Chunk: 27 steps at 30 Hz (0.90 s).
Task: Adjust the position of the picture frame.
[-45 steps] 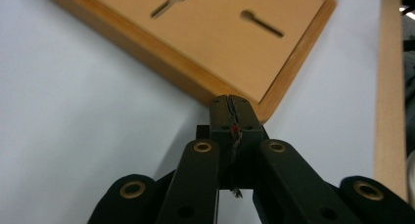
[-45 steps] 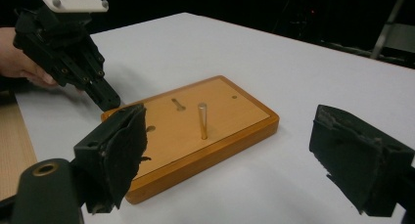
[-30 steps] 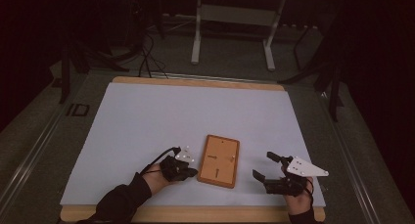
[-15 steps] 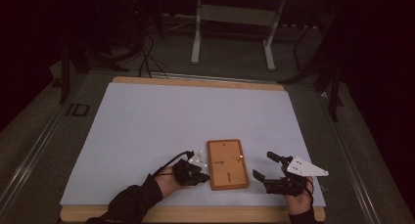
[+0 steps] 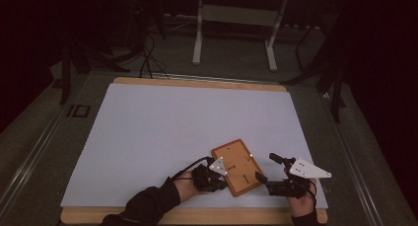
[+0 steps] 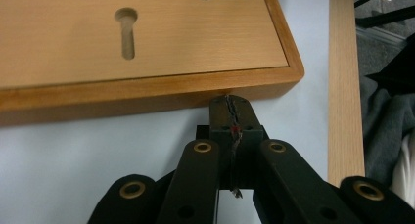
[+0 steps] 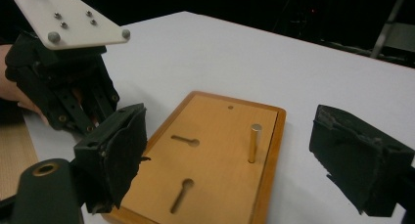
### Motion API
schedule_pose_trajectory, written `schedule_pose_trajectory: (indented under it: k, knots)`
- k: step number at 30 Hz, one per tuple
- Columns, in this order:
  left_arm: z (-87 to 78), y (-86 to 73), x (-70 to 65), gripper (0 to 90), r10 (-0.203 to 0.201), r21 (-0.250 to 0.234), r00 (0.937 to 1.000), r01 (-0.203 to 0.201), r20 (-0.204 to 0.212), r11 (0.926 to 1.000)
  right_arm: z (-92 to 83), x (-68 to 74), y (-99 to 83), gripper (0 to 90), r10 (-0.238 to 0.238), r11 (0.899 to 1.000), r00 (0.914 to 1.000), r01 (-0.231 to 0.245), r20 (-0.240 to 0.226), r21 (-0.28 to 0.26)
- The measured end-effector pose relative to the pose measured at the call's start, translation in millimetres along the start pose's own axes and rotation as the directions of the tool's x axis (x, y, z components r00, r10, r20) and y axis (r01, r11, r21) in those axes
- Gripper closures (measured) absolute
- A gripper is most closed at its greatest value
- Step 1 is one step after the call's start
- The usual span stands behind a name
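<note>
- The white table (image 5: 162,132) spans the middle of the high view.
- The wooden board (image 5: 237,167) lies at lower centre, turned askew, between both grippers.
- The right gripper (image 5: 268,169), lower right, stands wide open, empty.
- The left gripper (image 5: 223,172), jaws closed on nothing, presses its tips against the board's edge.
- A metal peg (image 7: 254,143) stands upright on the board.

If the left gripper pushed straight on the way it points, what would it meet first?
The wooden board: the shut left gripper points at its side edge, with the tips at or nearly against it. Actual contact is hard to judge.
</note>
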<state>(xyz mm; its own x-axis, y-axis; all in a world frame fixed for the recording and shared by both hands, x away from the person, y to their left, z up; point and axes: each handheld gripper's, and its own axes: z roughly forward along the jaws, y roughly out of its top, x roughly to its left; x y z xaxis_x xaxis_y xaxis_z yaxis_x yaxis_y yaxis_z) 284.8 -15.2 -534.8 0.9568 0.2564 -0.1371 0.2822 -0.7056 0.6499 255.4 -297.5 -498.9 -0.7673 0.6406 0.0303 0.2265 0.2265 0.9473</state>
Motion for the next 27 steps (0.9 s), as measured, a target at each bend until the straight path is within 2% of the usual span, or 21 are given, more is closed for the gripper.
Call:
schedule_pose_trajectory:
  k: [8,11,14,20,21,22,27]
  knots:
    - [13.3,16.2,-7.2,89.8,0.021,-0.009,0.9995,-0.021,0.023,0.9997,-0.6,-0.1,-0.1,13.7,0.003,1.0,1.0,-0.003,-0.002,0.0]
    - [9.7,17.8,-9.8,89.8,0.033,-0.017,0.9988,-0.033,0.036,0.9993,-0.8,-0.2,-0.2,13.7,0.001,1.0,1.0,-0.001,-0.004,0.001]
    - [1.7,19.6,-9.5,89.8,0.039,-0.031,0.9988,-0.038,0.029,0.9988,-1.3,-0.2,-0.4,13.7,0.002,1.0,1.0,-0.002,-0.003,0.001]
    - [-13.4,25.4,5.8,89.9,0.024,-0.055,0.9996,-0.024,-0.017,0.9982,-2.0,0.3,0.0,13.7,0.0,1.0,1.0,0.0,-0.001,0.001]
    - [-14.7,27.0,9.5,89.9,0.021,-0.059,0.9991,-0.023,-0.036,0.998,-2.1,0.4,0.1,13.7,0.002,1.0,1.0,-0.002,-0.001,0.001]
    - [-15.8,28.9,13.9,89.9,0.014,-0.063,0.9993,-0.016,-0.034,0.9979,-2.0,0.3,0.2,13.7,0.003,1.0,1.0,-0.003,-0.002,0.0]
    - [-15.0,42.7,37.6,89.9,-0.001,-0.057,0.9964,-0.004,-0.085,0.9984,-2.1,-0.1,0.0,13.7,0.003,1.0,1.0,-0.003,-0.003,0.001]
